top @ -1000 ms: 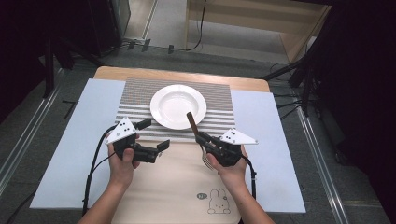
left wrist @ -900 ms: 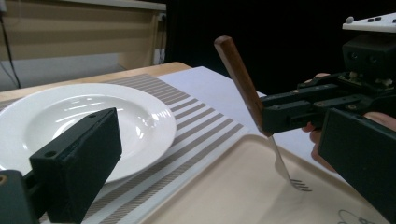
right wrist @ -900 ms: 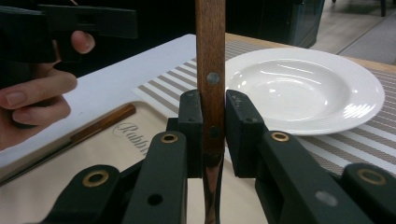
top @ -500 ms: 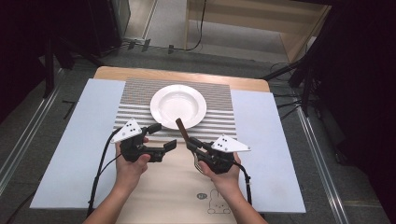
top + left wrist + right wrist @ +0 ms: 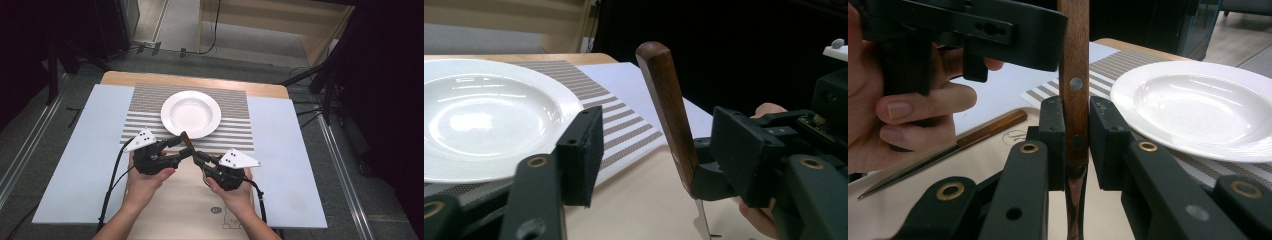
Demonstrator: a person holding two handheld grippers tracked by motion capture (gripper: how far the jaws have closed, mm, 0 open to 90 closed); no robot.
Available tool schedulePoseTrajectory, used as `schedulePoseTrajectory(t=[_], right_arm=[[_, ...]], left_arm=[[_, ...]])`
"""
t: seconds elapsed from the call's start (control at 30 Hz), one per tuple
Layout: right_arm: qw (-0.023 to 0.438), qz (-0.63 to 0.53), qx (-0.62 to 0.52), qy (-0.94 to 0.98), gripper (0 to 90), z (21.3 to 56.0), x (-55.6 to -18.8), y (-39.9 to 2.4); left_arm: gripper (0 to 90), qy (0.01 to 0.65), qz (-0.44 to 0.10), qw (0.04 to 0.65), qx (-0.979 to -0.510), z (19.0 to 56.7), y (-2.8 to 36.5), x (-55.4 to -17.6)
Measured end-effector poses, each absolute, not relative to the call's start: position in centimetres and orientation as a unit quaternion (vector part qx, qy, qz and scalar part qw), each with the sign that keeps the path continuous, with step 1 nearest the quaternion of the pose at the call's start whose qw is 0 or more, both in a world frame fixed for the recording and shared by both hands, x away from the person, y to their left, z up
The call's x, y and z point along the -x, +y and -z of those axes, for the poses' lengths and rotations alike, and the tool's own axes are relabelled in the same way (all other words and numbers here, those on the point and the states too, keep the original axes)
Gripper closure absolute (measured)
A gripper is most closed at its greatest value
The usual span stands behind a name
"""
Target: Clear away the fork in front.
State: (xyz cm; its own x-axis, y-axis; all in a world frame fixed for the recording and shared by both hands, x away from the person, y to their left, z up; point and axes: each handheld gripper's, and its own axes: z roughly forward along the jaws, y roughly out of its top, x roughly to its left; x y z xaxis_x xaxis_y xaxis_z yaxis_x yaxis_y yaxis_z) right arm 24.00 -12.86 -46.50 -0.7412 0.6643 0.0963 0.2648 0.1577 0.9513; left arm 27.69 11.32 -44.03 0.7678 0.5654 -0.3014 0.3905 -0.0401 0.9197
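Upright, the handle (image 5: 1074,75) stood clamped in the right gripper (image 5: 1077,142) (blade down); the left gripper (image 5: 664,150), fingers open, straddled its top.

No readable text; the table's (image 5: 195,200) printed cartoon mark is too small.

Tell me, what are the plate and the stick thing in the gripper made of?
The plate looks like glazed white ceramic: it is glossy, with bright glints of light. It could be hard plastic; the look alone cannot settle it. The handle held by the right gripper looks like dark varnished wood, with grain streaks and metal rivets.
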Motion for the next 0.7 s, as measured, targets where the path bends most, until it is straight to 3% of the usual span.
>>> schedulePoseTrajectory(t=[0.53,0.6,0.7], right_arm=[[0.202,-0.555,-0.302,0.748,76.0,46.8,-23.1,-11.3],[0.2,-0.559,-0.301,0.746,79.4,46.8,-23.1,-11.2],[0.191,-0.575,-0.289,0.741,61.6,46.6,-23.0,-11.3]], left_arm=[[76.2,0.327,-0.027,0.623,-0.71,44.2,11.6,-27.5],[78.1,0.326,-0.046,0.616,-0.716,43.9,11.4,-27.2],[78.5,0.324,-0.028,0.628,-0.707,43.8,11.9,-27.3]])
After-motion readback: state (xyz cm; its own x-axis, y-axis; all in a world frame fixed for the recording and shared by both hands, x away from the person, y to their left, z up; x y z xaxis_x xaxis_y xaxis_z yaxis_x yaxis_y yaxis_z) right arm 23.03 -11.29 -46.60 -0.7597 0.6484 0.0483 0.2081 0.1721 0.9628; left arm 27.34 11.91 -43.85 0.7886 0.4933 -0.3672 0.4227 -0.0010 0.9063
